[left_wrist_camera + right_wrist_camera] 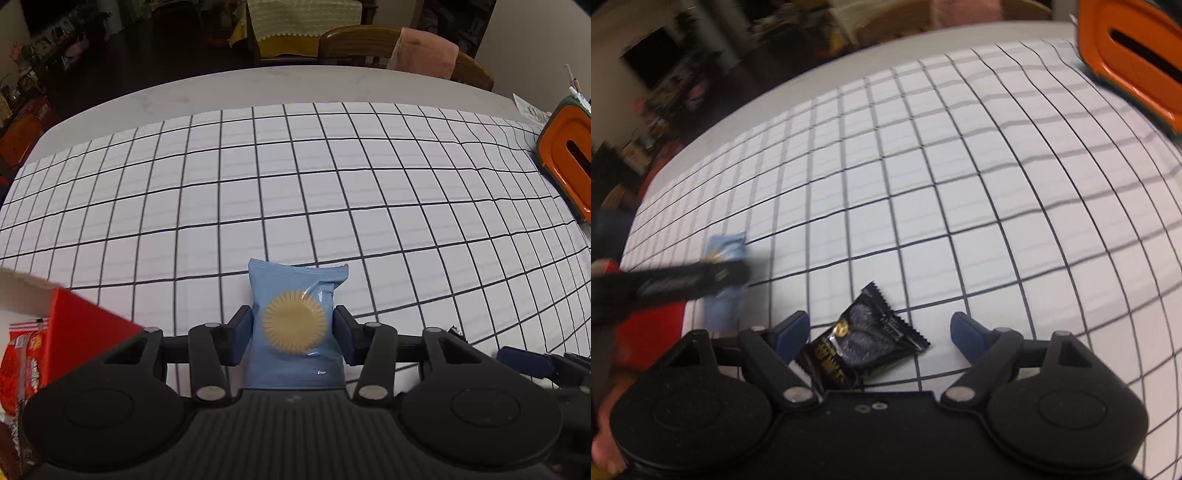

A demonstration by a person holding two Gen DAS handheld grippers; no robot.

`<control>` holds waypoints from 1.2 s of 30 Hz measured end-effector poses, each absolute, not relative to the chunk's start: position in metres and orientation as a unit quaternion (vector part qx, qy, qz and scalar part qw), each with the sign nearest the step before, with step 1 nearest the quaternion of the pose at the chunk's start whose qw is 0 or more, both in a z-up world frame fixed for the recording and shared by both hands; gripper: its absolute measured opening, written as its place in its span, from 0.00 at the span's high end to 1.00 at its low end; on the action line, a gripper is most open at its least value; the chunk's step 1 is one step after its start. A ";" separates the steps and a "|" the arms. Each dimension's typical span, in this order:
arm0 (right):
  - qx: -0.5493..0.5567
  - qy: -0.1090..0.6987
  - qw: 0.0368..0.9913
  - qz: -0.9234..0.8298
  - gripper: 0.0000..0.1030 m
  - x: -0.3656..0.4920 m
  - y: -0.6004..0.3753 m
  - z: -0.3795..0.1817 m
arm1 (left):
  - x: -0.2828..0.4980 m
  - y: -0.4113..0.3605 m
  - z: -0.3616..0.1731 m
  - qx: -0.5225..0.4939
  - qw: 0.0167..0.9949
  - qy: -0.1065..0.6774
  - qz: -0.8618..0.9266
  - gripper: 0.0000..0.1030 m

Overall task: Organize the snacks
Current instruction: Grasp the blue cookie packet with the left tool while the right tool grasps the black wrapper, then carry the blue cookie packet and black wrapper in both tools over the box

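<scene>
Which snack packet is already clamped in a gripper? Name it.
The light blue cookie packet, pinched by the left gripper. The black packet lies loose between the right gripper's open jaws.

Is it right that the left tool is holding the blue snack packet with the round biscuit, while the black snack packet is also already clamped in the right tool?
Not quite. The left tool does hold the blue snack packet with the round biscuit. But the right wrist view shows the black snack packet lying on the checked tablecloth between the open fingers of the right tool, not clamped.

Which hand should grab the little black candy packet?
Right. The right tongs sit open around the black packet on the checked cloth. The left tongs already clamp the blue packet.
</scene>
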State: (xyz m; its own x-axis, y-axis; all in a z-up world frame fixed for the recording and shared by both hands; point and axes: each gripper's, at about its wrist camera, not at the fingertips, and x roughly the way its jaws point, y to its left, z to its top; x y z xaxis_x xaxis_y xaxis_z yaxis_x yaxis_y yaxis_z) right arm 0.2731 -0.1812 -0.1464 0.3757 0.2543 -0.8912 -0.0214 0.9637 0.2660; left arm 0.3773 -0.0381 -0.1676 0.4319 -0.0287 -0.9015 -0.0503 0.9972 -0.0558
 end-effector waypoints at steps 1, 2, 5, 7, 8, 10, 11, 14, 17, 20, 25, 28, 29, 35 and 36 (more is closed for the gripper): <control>0.105 0.556 0.821 0.074 0.23 0.275 -0.180 -0.148 | 0.373 -0.037 -0.165 -0.038 0.846 0.532 0.008 0.55; 0.103 0.558 0.820 0.069 0.24 0.276 -0.177 -0.149 | 0.371 -0.035 -0.164 -0.040 0.845 0.532 0.008 0.55; 0.083 0.560 0.822 0.066 0.29 0.274 -0.167 -0.152 | 0.361 -0.030 -0.159 -0.047 0.845 0.533 0.007 0.55; 0.068 0.561 0.822 0.069 0.34 0.270 -0.161 -0.152 | 0.351 -0.025 -0.156 -0.049 0.844 0.534 0.004 0.55; 0.060 0.561 0.823 0.072 0.36 0.266 -0.160 -0.152 | 0.348 -0.024 -0.154 -0.049 0.844 0.534 0.003 0.55; 0.045 0.560 0.823 0.080 0.41 0.256 -0.158 -0.153 | 0.340 -0.021 -0.152 -0.051 0.843 0.535 0.000 0.55; 0.038 0.559 0.824 0.084 0.45 0.253 -0.159 -0.153 | 0.336 -0.021 -0.151 -0.052 0.843 0.535 -0.003 0.55; 0.024 0.553 0.827 0.099 0.55 0.244 -0.161 -0.153 | 0.322 -0.017 -0.145 -0.051 0.845 0.533 -0.009 0.55; 0.018 0.544 0.832 0.110 0.62 0.239 -0.163 -0.152 | 0.302 -0.010 -0.139 -0.051 0.845 0.533 -0.013 0.55; 0.011 0.535 0.837 0.116 0.66 0.228 -0.164 -0.149 | 0.284 -0.009 -0.132 -0.051 0.845 0.532 -0.017 0.55; 0.016 0.521 0.844 0.125 0.67 0.204 -0.163 -0.129 | 0.249 0.000 -0.116 -0.056 0.846 0.529 -0.024 0.54; 0.014 0.513 0.848 0.133 0.68 0.191 -0.163 -0.113 | 0.220 0.007 -0.105 -0.057 0.849 0.525 -0.029 0.54; 0.013 0.510 0.849 0.135 0.68 0.187 -0.163 -0.109 | 0.212 0.009 -0.101 -0.057 0.850 0.523 -0.031 0.54; 0.020 0.494 0.856 0.153 0.68 0.158 -0.163 -0.075 | 0.159 0.027 -0.073 -0.055 0.856 0.513 -0.043 0.54; 0.020 0.491 0.857 0.156 0.68 0.153 -0.161 -0.070 | 0.150 0.030 -0.067 -0.055 0.857 0.511 -0.045 0.54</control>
